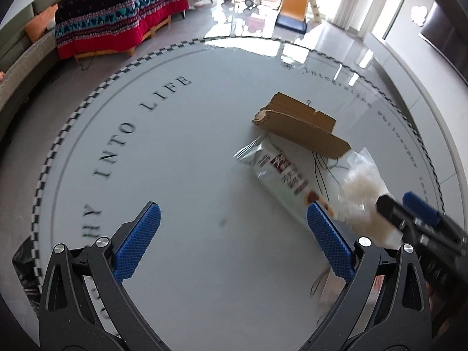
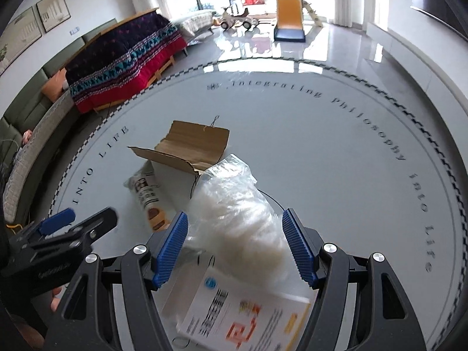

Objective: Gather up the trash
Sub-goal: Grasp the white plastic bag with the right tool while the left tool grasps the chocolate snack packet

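Note:
Trash lies on a round white table [image 1: 181,152] [image 2: 336,161]: a torn piece of cardboard [image 1: 301,125] [image 2: 193,143], a white snack wrapper [image 1: 280,172] [image 2: 149,196], a crumpled clear plastic bag [image 1: 359,187] [image 2: 234,204] and a printed white leaflet [image 2: 242,316]. My right gripper [image 2: 234,216] [image 1: 397,201] stands open with the plastic bag between its fingers; I see no pad pressing on it. My left gripper [image 1: 234,213] [image 2: 87,216] is open over bare table, its right finger close to the wrapper's near end.
Thin black threads [image 1: 318,172] trail among the trash. Beyond the table, a sofa with a dark and red blanket [image 1: 117,14] [image 2: 125,58] stands on the left. A yellow toy slide [image 1: 295,5] [image 2: 288,14] and a toy car [image 2: 234,20] sit on the glossy floor.

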The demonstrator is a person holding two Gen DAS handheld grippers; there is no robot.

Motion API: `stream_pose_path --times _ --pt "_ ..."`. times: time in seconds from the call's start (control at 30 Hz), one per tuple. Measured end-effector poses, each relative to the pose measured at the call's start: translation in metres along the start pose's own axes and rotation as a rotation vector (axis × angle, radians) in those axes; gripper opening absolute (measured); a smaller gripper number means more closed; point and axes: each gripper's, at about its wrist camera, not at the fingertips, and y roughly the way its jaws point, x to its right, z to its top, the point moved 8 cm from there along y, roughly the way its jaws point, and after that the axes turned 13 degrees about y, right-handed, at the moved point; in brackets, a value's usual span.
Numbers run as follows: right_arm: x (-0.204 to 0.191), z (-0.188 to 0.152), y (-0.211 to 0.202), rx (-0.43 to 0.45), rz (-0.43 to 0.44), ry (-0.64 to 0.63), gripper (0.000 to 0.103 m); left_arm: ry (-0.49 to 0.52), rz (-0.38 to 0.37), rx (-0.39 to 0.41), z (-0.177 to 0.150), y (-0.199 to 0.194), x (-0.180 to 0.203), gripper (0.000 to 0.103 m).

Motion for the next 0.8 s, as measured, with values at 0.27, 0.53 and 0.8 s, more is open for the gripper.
stream_pose_path --times 0.27,0.53,0.8 --pt "0.011 0.009 0.019 -0.023 0.016 0.017 0.043 -0.028 0.014 -0.064 0.011 0.031 0.012 0.097" --pt "0.029 0.018 -0.014 0.099 0.042 0.099 0.042 0.026 0.021 -0.073 0.015 0.049 0.036 0.088" --pt "0.031 0.016 -0.035 0.135 0.072 0.136 0.042 0.084 -0.025 -0.014 0.014 0.044 0.048 0.054"
